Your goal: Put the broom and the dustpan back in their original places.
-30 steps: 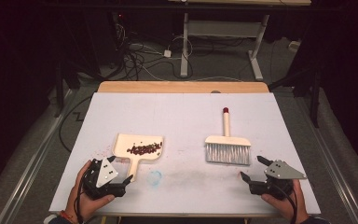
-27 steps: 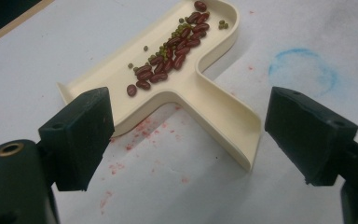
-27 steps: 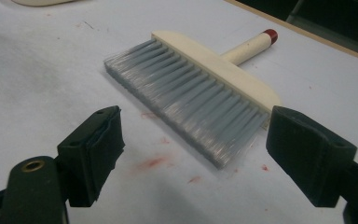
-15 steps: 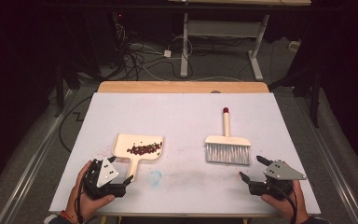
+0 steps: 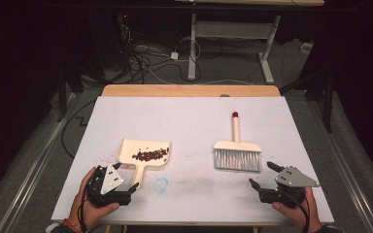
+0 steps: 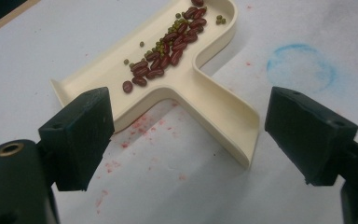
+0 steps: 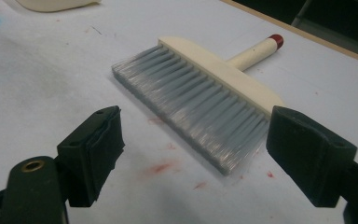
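Note:
A cream dustpan (image 5: 144, 156) (image 6: 216, 113) lies left of centre on the white table. A small pile of red and green beans (image 5: 150, 154) (image 6: 169, 43) sits in its tray. My left gripper (image 5: 126, 177) (image 6: 186, 135) is open just short of the dustpan's handle end, and nothing is between its pads. To the right lies a cream hand brush (image 5: 237, 152) (image 7: 200, 95) with grey bristles and a red-tipped handle pointing away. My right gripper (image 5: 262, 174) (image 7: 193, 154) is open, near the bristle edge and empty.
The white table cover (image 5: 189, 121) carries a faint blue ring (image 5: 161, 184) (image 6: 301, 68) beside the dustpan handle and scattered red smudges (image 6: 140, 125) (image 7: 161, 167). A wooden edge (image 5: 189, 90) borders the far side. Cables and table legs stand on the floor beyond.

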Demonstrator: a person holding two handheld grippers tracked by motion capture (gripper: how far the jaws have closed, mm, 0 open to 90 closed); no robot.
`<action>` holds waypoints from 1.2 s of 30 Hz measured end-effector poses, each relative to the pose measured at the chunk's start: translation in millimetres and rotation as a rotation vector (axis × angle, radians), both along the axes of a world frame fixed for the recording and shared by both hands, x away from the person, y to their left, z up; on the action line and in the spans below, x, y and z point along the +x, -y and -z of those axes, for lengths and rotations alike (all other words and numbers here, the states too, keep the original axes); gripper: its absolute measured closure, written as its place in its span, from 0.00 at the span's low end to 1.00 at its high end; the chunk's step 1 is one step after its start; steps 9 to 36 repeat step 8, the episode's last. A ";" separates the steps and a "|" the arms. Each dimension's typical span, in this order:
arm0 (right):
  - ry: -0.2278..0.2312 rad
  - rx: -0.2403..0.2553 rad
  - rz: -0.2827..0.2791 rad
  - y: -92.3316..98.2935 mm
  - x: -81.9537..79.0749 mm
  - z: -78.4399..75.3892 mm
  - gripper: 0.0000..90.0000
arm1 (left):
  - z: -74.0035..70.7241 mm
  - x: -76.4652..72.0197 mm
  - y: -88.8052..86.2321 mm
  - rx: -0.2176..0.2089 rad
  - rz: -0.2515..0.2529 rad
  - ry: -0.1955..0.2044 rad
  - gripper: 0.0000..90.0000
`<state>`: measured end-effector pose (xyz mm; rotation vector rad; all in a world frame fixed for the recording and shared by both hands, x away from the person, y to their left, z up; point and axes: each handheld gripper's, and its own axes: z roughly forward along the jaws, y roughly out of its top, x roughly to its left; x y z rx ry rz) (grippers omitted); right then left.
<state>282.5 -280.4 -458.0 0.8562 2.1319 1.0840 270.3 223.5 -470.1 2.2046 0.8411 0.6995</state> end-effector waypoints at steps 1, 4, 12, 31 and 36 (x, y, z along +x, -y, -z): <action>-0.002 0.003 -0.003 0.1 0.0 0.1 0.21 | 0.1 0.2 0.2 -0.001 0.001 0.000 0.17; -0.005 0.009 -0.015 0.4 -0.4 0.0 0.21 | 0.6 1.1 1.0 -0.001 0.004 -0.004 0.17; -0.006 0.011 -0.010 2.1 -0.1 0.2 0.21 | 0.8 3.6 1.8 -0.001 0.002 -0.006 0.17; -0.006 0.011 -0.010 2.1 -0.1 0.2 0.21 | 0.8 3.6 1.8 -0.001 0.002 -0.006 0.17; -0.006 0.011 -0.010 2.1 -0.1 0.2 0.21 | 0.8 3.6 1.8 -0.001 0.002 -0.006 0.17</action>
